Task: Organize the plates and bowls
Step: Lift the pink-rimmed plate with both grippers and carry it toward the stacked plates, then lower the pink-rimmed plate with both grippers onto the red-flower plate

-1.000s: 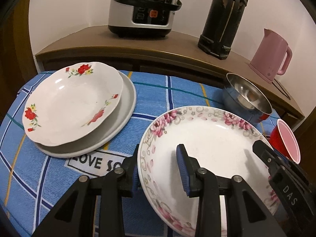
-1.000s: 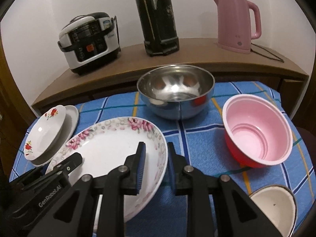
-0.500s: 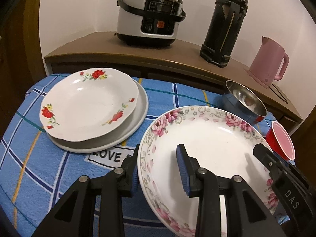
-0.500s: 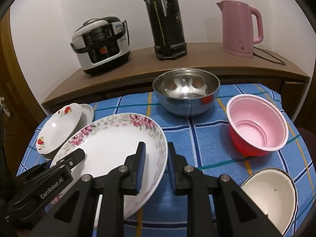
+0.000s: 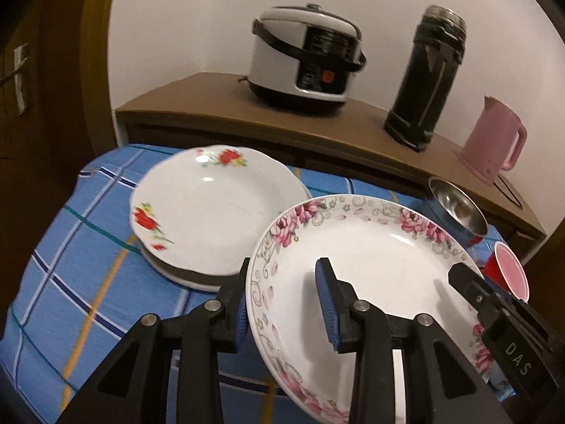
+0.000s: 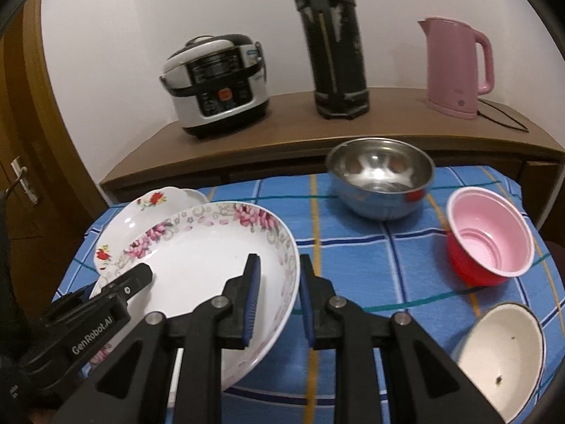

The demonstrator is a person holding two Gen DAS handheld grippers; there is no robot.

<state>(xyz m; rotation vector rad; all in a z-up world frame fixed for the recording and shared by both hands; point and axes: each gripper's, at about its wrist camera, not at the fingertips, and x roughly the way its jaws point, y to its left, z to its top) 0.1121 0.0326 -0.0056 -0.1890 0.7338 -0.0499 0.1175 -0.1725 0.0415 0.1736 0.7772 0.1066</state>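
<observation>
Since a second ago, both grippers have carried the pink-flowered plate [image 5: 367,258] up and toward the left of the frame; its rim now overlaps the red-flowered plate [image 5: 219,208] in both views, where a strip of blue cloth showed between them before. Background looks smeared, blurred.

Left gripper [image 5: 282,304]: clenched on the pink-flowered plate's left rim, one blue pad outside the rim, the other inside on the white well. Right gripper [image 6: 279,296]: clenched on the opposite rim, pads either side of the edge. Plate is tilted and clear of the tablecloth [image 6: 370,247], lower centre in both frames. Each gripper shows in the other's view, at the plate's far edge.

Red-flowered plate sits at centre left of the left view, stacked on a plain grey plate [image 5: 197,277] whose edge peeks out beneath it.

Right view, right half: steel bowl [image 6: 379,176] at centre, red bowl [image 6: 491,238] with pink inside at right, just beside it but apart; cream bowl [image 6: 501,360] at lower right, dark specks inside.

Wooden shelf [image 6: 282,134] runs behind the table, along the upper part of both frames. On it, left to right: rice cooker [image 6: 215,84], black flask [image 6: 333,42], pink kettle [image 6: 455,67]. Door with handle [image 6: 19,180] at far left edge.
</observation>
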